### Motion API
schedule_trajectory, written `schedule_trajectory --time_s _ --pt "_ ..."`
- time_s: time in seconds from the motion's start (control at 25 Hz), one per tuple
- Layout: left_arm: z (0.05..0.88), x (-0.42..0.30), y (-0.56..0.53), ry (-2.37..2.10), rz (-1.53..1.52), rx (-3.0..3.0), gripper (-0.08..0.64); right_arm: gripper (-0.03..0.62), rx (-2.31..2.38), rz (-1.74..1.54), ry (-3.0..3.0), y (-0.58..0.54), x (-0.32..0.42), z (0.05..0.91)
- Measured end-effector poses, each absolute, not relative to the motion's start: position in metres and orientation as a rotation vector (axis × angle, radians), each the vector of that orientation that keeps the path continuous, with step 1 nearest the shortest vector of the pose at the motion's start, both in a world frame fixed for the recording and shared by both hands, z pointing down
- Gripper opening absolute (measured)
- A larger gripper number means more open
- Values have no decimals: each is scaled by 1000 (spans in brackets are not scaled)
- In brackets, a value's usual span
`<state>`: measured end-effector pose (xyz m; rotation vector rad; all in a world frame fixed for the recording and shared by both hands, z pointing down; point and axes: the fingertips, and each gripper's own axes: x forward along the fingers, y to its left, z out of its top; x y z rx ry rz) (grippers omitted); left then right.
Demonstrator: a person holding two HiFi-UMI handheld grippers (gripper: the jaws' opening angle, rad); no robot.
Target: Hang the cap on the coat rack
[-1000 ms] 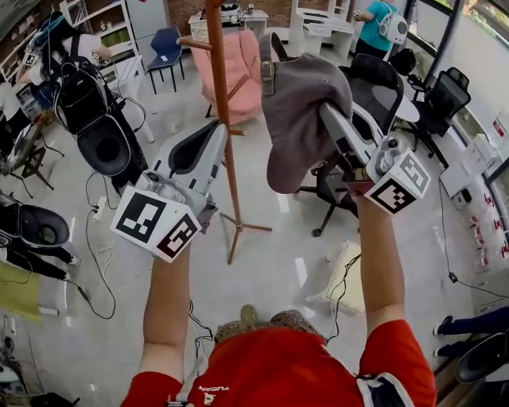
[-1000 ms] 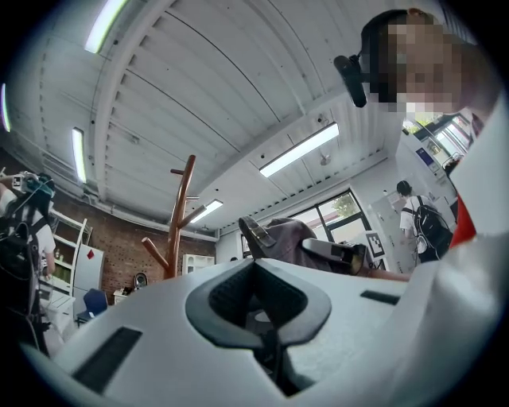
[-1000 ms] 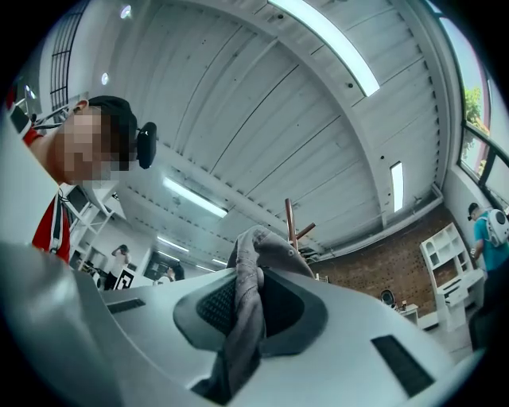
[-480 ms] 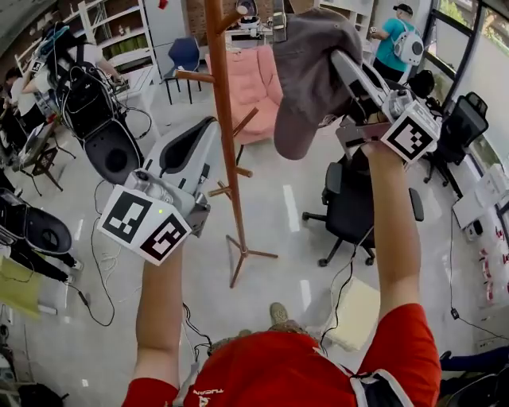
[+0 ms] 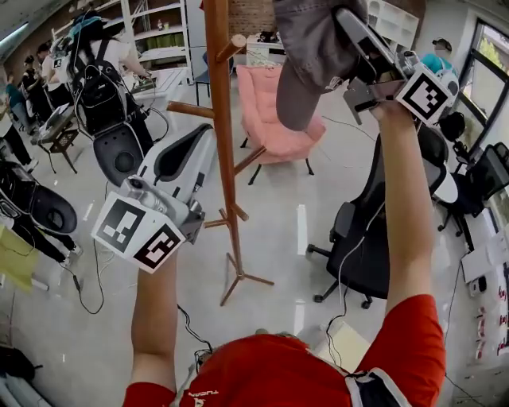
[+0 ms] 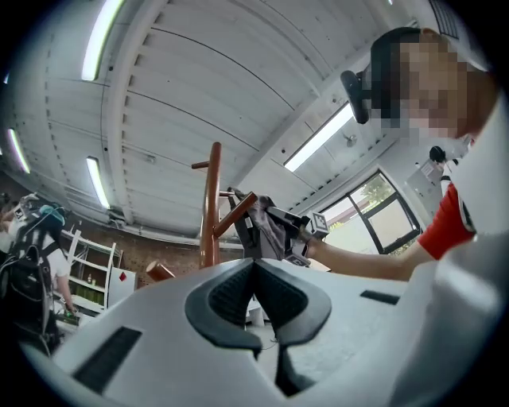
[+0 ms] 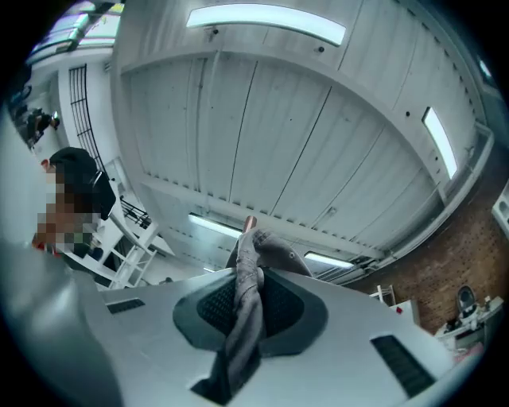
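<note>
Now your right gripper (image 5: pixel 347 21) pinches the grey cap (image 5: pixel 308 49) up high near the coat rack (image 5: pixel 217 119) — your left gripper (image 5: pixel 203 137) is closed tight, holding nothing.

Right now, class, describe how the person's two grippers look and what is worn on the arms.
Both the left gripper and the right gripper have smooth white shells tapering to two jaws lined with black ribbed pads. Each carries a white cube printed with black square markers. The person wears a red shirt with short sleeves; the forearms are bare.
</note>
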<state>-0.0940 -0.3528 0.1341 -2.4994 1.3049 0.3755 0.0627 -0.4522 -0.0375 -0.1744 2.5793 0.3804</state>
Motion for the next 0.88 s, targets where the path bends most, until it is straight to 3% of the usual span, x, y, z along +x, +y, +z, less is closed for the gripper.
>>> schedule_trajectory --time_s 0.68,0.8,0.88 --pt "154 -103 -371 1401 356 -2488 8 60 122 183 2636 -470 13 17" --pt "155 -103 -371 1384 358 -2506 8 98 49 221 2670 -468 -1 30" --pt "156 -102 -371 1369 355 -2516 8 159 -15 264 2672 -467 -3 34"
